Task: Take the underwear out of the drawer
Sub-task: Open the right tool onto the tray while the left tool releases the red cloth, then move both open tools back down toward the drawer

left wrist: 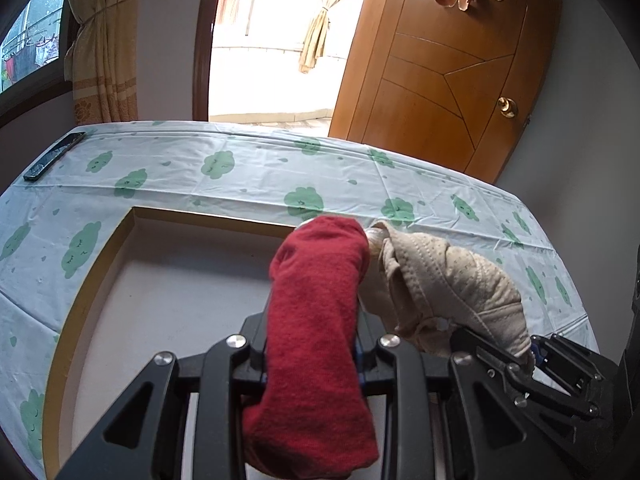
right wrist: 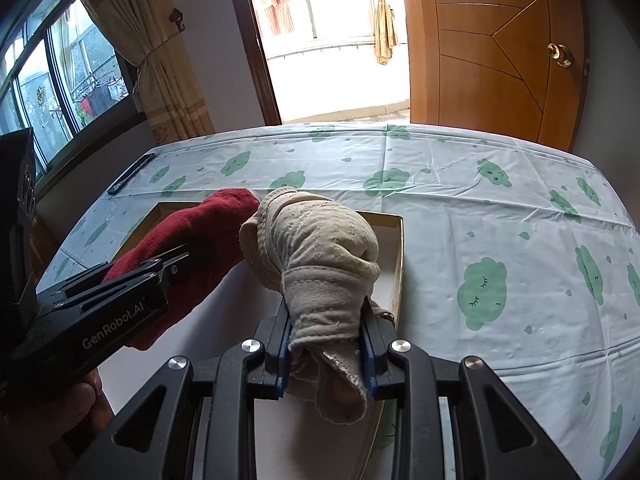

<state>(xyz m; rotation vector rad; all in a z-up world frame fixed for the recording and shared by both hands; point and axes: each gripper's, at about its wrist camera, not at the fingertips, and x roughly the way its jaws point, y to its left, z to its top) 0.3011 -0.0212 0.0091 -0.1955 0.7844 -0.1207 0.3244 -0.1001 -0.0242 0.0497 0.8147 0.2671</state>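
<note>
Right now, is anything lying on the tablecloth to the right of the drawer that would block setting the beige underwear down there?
Nothing visible. The right gripper holds the beige underwear; the tablecloth there looks bare.

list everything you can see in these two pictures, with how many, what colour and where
red garment: one, dark red, clamped in the left tool, above the drawer
beige underwear: one, beige, clamped in the right tool, above the drawer
drawer: one, white inside, yellowish rim, on the table
tablecloth: one, pale with green clouds, over the table
phone: one, black, far left table corner
door: one, brown wood, back right
curtains: beige, by the window and the doorway
left tool: black
right tool: black
</note>
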